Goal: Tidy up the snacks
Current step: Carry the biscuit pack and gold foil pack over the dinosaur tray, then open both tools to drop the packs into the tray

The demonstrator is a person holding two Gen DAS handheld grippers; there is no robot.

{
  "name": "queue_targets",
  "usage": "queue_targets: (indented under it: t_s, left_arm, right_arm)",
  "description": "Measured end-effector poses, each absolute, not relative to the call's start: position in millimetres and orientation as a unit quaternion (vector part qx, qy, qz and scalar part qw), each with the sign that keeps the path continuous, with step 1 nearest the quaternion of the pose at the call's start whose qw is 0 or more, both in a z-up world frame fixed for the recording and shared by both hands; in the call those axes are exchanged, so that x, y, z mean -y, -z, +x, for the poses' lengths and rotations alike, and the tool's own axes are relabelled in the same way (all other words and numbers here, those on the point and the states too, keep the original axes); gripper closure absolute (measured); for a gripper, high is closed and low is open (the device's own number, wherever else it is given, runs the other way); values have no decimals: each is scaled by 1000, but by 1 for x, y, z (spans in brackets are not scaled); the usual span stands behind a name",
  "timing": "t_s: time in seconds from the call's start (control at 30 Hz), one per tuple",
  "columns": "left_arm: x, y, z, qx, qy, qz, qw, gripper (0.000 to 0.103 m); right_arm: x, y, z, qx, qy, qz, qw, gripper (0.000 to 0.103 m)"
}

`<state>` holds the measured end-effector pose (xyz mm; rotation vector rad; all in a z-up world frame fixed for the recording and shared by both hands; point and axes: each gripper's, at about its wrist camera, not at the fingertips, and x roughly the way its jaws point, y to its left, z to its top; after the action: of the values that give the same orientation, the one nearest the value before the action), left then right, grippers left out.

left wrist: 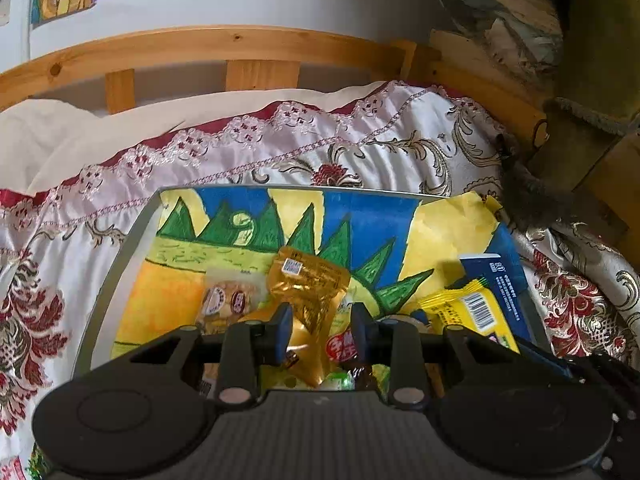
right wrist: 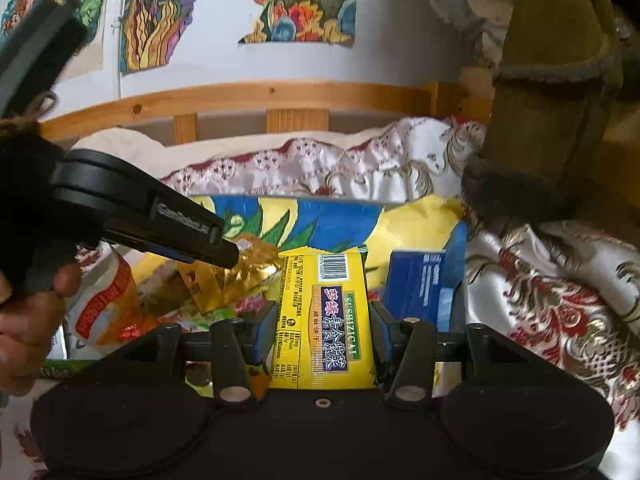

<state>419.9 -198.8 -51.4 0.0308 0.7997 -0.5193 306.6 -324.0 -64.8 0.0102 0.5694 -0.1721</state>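
1. The left gripper [left wrist: 320,330] points down over a tray [left wrist: 120,264] lined with a bright painted picture of green spikes, blue sky and yellow ground.
2. Its two blue-padded fingers [left wrist: 282,330] are closed as far as they go on a gold foil snack packet [left wrist: 308,288]. The crinkled packet runs up between the pads and fans out above them, its small white barcode label at the top.
3. Just left of that packet lies a clear bag of round biscuits [left wrist: 226,300] on the tray's lining. To the right lie a yellow wrapper with a barcode [left wrist: 468,312] and a dark blue box [left wrist: 508,284], both resting near the tray's right edge.
4. The tray sits on a satin bedspread [left wrist: 400,136] with red and gold floral pattern, and a wooden bed rail [left wrist: 224,44] runs behind it.
5. From the right wrist camera, the right gripper [right wrist: 324,330] grips a yellow packet of vegetarian snack [right wrist: 324,320] with Chinese lettering on a dark panel. The packet stands lengthwise between the fingers [right wrist: 264,332], barcode end farthest from the camera, and both pads press its long edges.
6. The blue box [right wrist: 416,284] lies just right of this packet.
7. At the left, a person's hand [right wrist: 28,320] holds the left gripper [right wrist: 236,254], whose tip meets the gold foil packet [right wrist: 224,280]. A white and orange bag [right wrist: 104,300] lies below it.
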Motion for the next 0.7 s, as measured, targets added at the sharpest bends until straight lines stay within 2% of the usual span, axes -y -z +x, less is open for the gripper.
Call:
queue_targets:
  t_s: [0.13,0.23,0.33,0.4,0.57,0.7]
  left_arm:
    - [193,52,416,-385,248,11,889,65]
    - [188,48,413,-384,245,7,890,53]
    - [180,41,408,-374,238,0,896,37]
    - [172,33,402,-362,228,-10,904,20]
    - [145,7,381,-319,205,-39,924,1]
    - [123,-12,354,-290,183,-51,938,1]
  right_arm:
    - [322,69,308,-279,86,0,957,47]
    - [321,65,306,-273,85,2,958,39]
    - [322,57,301,-260,88,10,962,28]
    - [321,50,296,-247,89,13,965,19]
    - [317,27,277,-211,97,28,972,6]
    - [315,8,257,-190,95,46,976,2]
